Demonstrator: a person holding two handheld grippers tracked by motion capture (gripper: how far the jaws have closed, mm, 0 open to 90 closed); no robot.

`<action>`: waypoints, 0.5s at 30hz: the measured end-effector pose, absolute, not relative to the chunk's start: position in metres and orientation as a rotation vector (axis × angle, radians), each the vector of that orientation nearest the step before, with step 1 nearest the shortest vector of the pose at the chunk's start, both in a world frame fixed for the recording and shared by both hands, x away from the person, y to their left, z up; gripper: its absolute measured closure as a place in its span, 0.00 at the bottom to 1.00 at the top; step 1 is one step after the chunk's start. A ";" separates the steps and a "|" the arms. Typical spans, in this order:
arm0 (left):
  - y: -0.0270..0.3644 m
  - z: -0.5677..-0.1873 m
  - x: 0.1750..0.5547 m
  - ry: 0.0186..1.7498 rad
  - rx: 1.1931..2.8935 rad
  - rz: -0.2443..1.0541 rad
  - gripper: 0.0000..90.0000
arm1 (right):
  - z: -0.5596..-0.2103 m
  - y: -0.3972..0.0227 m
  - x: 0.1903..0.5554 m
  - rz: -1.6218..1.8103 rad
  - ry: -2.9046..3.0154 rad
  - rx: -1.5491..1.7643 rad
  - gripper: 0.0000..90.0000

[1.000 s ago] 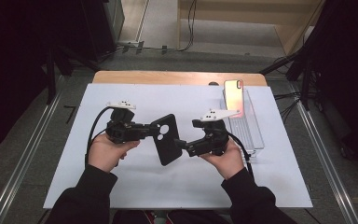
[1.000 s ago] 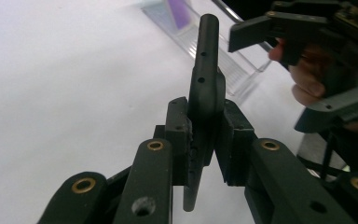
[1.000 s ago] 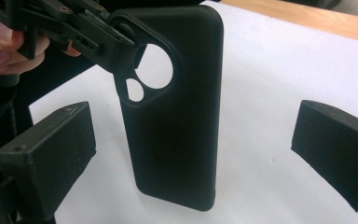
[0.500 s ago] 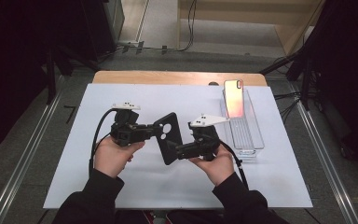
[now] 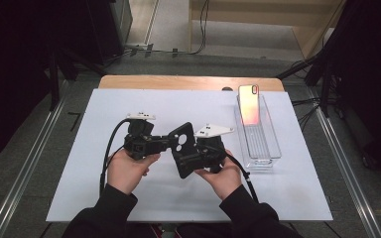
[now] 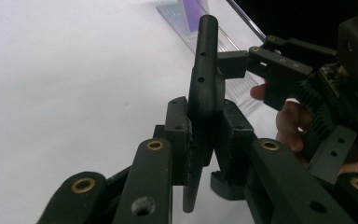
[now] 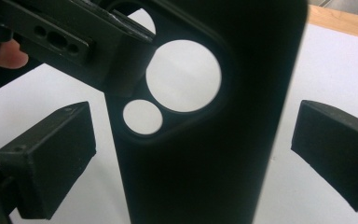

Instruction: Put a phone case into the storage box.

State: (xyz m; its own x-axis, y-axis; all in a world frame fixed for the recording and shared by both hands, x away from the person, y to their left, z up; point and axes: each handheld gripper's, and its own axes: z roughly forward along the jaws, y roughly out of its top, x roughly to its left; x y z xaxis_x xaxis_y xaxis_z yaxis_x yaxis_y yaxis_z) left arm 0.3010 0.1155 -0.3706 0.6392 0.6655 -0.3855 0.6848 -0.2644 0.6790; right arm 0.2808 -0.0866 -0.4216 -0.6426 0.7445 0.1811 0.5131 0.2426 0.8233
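High view: the black phone case (image 5: 183,149) is held above the white tabletop (image 5: 79,188) near its middle, bare surface all round, the clear tray (image 5: 260,144) well apart. Long axis tilted, camera cutout uppermost. Left tongs (image 5: 167,143) clamp the case; right tongs (image 7: 191,158) stand apart, flanking it.

A phone case (image 5: 182,149) is held above the middle of a sheet (image 5: 79,163) spread over the table (image 5: 178,82), between the left gripper (image 5: 161,144) on its left and the right gripper (image 5: 194,159) on its right. To the far right, a tray (image 5: 273,148) is set on the sheet, with a phone (image 5: 249,104) propped at its far end.
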 end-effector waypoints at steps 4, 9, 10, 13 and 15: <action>0.111 -0.372 0.298 1.053 1.982 -0.036 0.85 | -0.423 -0.084 0.281 1.348 2.262 1.200 0.00; 0.111 -0.372 0.296 1.047 1.973 -0.036 0.85 | -0.424 -0.085 0.281 1.369 2.254 1.204 0.12; 0.111 -0.372 0.296 1.044 1.971 -0.033 0.85 | -0.424 -0.086 0.281 1.366 2.258 1.203 0.12; 0.111 -0.371 0.295 1.037 1.969 -0.042 0.84 | -0.423 -0.087 0.280 1.360 2.253 1.191 0.13; 0.111 -0.370 0.294 1.028 1.962 -0.041 0.81 | -0.422 -0.087 0.279 1.362 2.250 1.183 0.13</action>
